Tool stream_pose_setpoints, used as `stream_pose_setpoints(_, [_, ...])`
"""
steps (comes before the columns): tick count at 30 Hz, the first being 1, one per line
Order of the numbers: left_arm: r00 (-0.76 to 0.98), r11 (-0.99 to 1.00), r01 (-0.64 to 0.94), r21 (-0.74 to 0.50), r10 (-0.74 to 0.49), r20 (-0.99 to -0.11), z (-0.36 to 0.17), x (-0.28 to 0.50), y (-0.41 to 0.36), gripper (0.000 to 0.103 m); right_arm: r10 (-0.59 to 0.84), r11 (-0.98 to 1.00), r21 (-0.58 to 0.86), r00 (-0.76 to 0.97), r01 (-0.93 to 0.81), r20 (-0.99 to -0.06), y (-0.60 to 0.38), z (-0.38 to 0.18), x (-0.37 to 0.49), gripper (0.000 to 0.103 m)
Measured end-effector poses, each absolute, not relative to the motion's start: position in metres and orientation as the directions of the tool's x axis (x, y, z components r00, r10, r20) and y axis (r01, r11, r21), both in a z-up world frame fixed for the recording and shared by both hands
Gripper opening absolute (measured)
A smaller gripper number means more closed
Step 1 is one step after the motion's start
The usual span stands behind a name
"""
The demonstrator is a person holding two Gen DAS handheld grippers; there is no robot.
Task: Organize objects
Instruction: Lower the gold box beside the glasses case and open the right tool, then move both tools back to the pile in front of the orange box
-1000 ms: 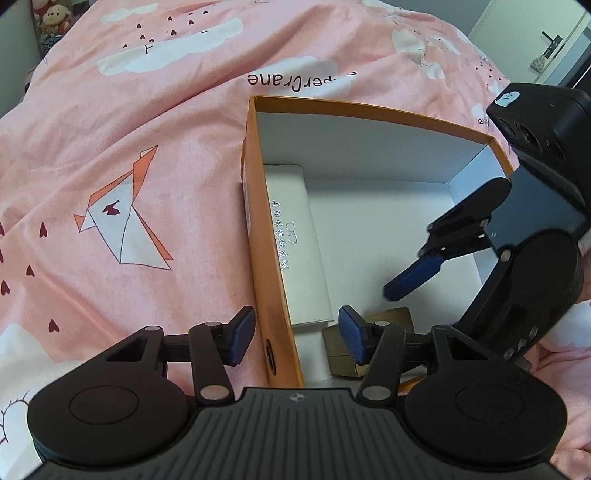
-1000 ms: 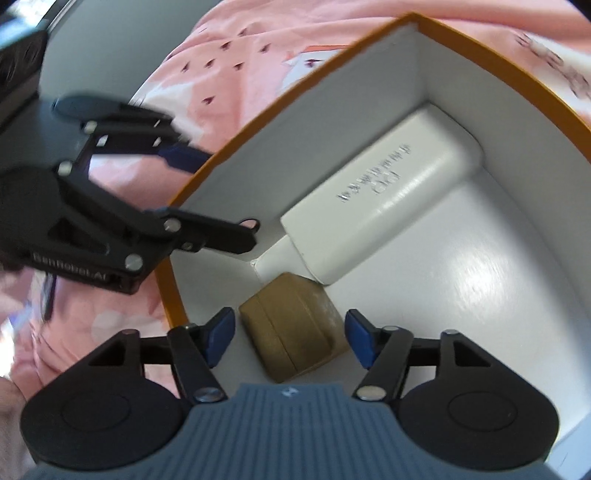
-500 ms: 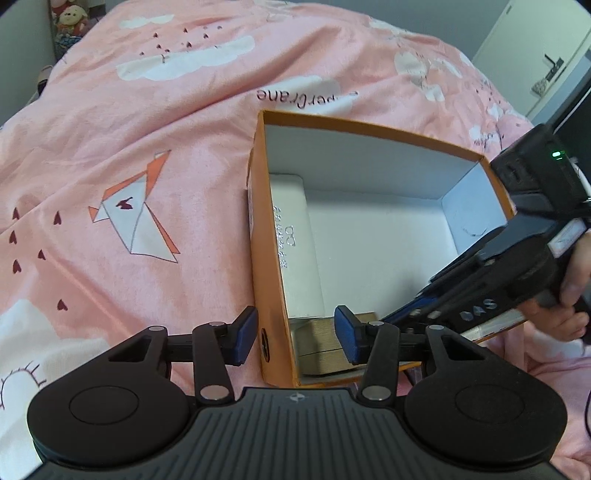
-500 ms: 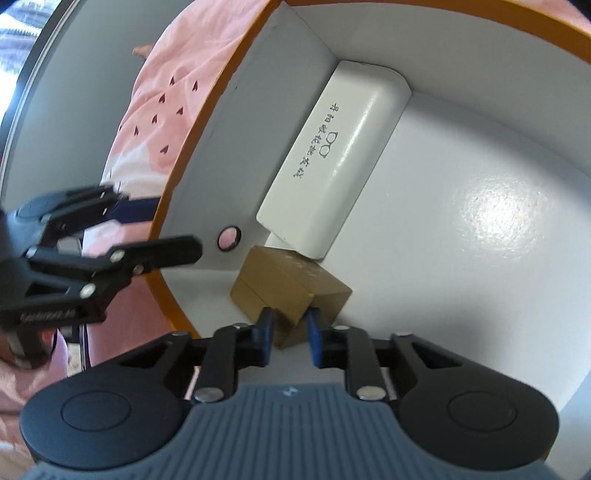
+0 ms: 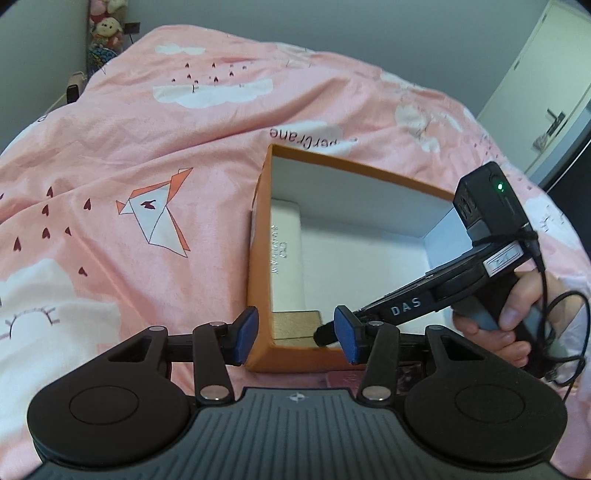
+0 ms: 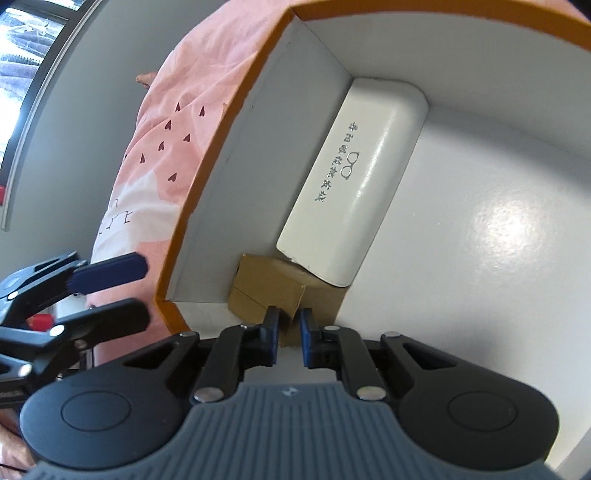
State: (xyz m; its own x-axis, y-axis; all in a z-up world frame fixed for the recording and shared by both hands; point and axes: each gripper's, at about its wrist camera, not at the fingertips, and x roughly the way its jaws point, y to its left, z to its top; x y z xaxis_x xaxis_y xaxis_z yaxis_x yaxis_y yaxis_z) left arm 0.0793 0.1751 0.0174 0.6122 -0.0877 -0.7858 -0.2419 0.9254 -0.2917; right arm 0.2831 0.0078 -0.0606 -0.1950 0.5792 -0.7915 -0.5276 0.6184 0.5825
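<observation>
One orange box, white inside, lies open on a pink printed bedspread. Contents, two items: one white glasses case lying along the box's wall, and one small tan cardboard box in the near corner, touching the case's end, which slightly overlaps it.

Two grippers. The right gripper reaches into the orange box, its blue pads drawn nearly together; a corner edge of the small tan cardboard box sits in the narrow gap, and whether the pads press on it cannot be told. A hand grips its handle, with a black cable looping beside.

The left gripper hovers outside, its jaws partly spread and holding nothing; the orange box's near corner stands between its pads without touching them.

Surroundings: plush toys at the far edge of the bed, a white door to the right.
</observation>
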Motion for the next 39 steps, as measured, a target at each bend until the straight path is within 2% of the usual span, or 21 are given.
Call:
stream_pose_setpoints(7, [0.663,0.904,-0.251,-0.347,-0.101,-0.741,0.028,0.048,0.155,0.055,0.619,0.622,0.490,-0.001,-0.611,-0.786,-0.029,-0.011,0.247,0.014])
stream_pose_setpoints(11, [0.670,0.885,-0.230,-0.404,-0.157,-0.726,0.024,0.035,0.141,0.055,0.613,0.653,0.415,0.120,-0.634,-0.781,-0.063,0.011,0.216,0.015])
stream_pose_setpoints(15, [0.656,0.860,-0.195,-0.472,-0.244,-0.714,0.011,0.034,0.125,0.055,0.589,0.699,0.337,0.240,-0.631,-0.772,-0.102,0.020,0.186,0.019])
stream_pose_setpoints(21, [0.592,0.855,-0.144,-0.499,-0.330,-0.736,-0.018,0.057,0.098,0.055,0.529,0.750,0.277,0.295,-0.600,-0.795,-0.142,0.009,0.149,0.021])
stream_pose_setpoints(22, [0.581,0.854,-0.142,-0.500,-0.337,-0.741,-0.024,0.064,0.095,0.055,0.511,0.755,0.256,0.298,-0.604,-0.806,-0.146,0.004,0.146,0.022])
stream_pose_setpoints(24, [0.554,0.856,-0.117,-0.503,-0.364,-0.748,-0.034,0.074,0.087,0.055,0.475,0.760,0.211,0.303,-0.614,-0.826,-0.149,-0.005,0.140,0.036])
stream_pose_setpoints(28, [0.491,0.857,-0.117,-0.503,-0.390,-0.779,-0.053,0.096,0.079,0.055,0.428,0.735,0.140,0.294,-0.663,-0.855,-0.148,-0.022,0.132,0.044])
stream_pose_setpoints(34, [0.425,0.884,-0.119,-0.452,-0.366,-0.828,-0.069,0.115,0.069,0.056,0.365,0.692,0.052,0.287,-0.720,-0.886,-0.142,-0.043,0.136,0.054])
stream_pose_setpoints(39, [0.391,0.894,-0.105,-0.435,-0.365,-0.845,-0.077,0.124,0.064,0.059,0.347,0.654,0.018,0.278,-0.756,-0.896,-0.135,-0.056,0.139,0.066])
